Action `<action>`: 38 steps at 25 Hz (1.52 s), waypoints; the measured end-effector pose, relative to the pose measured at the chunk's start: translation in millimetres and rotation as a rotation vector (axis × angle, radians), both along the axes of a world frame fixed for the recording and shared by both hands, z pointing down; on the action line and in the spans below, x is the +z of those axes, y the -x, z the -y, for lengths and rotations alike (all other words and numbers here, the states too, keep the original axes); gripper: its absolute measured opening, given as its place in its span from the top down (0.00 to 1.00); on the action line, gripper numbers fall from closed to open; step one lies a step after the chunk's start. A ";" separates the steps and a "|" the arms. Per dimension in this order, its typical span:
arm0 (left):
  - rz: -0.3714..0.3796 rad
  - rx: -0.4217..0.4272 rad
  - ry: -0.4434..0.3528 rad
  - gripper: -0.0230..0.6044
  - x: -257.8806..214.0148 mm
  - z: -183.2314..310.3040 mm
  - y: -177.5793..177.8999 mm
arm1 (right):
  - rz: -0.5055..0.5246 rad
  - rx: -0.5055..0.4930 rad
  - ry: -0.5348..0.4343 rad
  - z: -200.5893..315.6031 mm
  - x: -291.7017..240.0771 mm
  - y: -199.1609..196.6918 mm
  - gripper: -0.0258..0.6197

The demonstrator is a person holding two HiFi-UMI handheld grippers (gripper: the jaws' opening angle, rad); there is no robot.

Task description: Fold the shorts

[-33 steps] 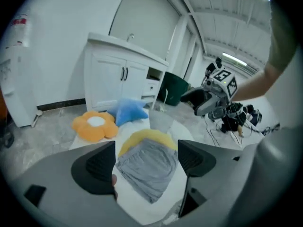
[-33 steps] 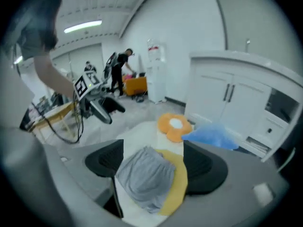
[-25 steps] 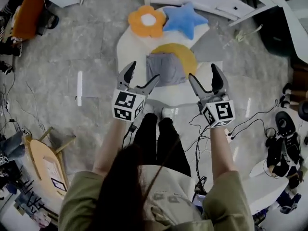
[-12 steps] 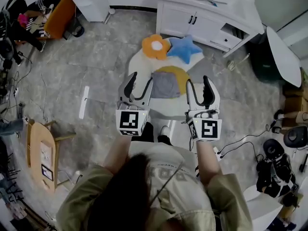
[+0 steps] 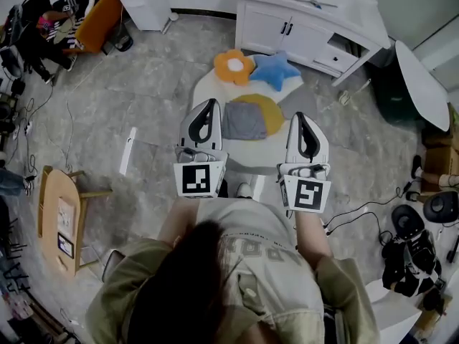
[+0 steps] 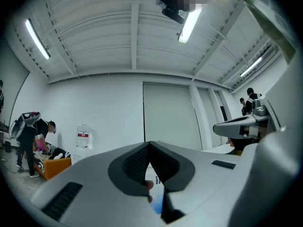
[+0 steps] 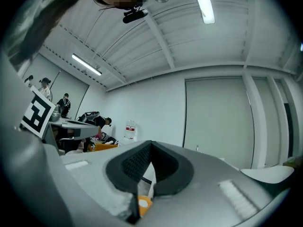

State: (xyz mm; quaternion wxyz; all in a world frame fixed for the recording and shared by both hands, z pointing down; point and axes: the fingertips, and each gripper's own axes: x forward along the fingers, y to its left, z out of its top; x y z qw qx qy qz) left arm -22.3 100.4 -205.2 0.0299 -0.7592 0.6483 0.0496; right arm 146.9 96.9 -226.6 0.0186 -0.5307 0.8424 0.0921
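Your left claw and right claw show matt grey plastic with dark ribbed pads; the shorts look like soft grey cloth.

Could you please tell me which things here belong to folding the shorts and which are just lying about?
Job: grey shorts; left gripper and right gripper, both just closed on nothing.
Lying about: flower cushion; star cushion; white cabinet.

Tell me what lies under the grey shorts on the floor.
The shorts lie on a yellow round pad, which shows past their right and top edges. The pad rests on a white mat. The shorts hide the rest of the pad and anything else beneath them.
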 end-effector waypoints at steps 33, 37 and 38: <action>0.078 -0.007 -0.105 0.95 -37.0 -19.6 -38.0 | 0.013 -0.056 -0.119 -15.3 -36.0 -25.9 0.96; 0.076 -0.008 -0.104 0.95 -36.1 -16.8 -39.1 | 0.016 -0.054 -0.123 -13.3 -36.8 -26.5 0.96; 0.075 -0.009 -0.102 0.95 -35.6 -16.3 -39.4 | 0.016 -0.055 -0.123 -13.0 -36.8 -26.6 0.96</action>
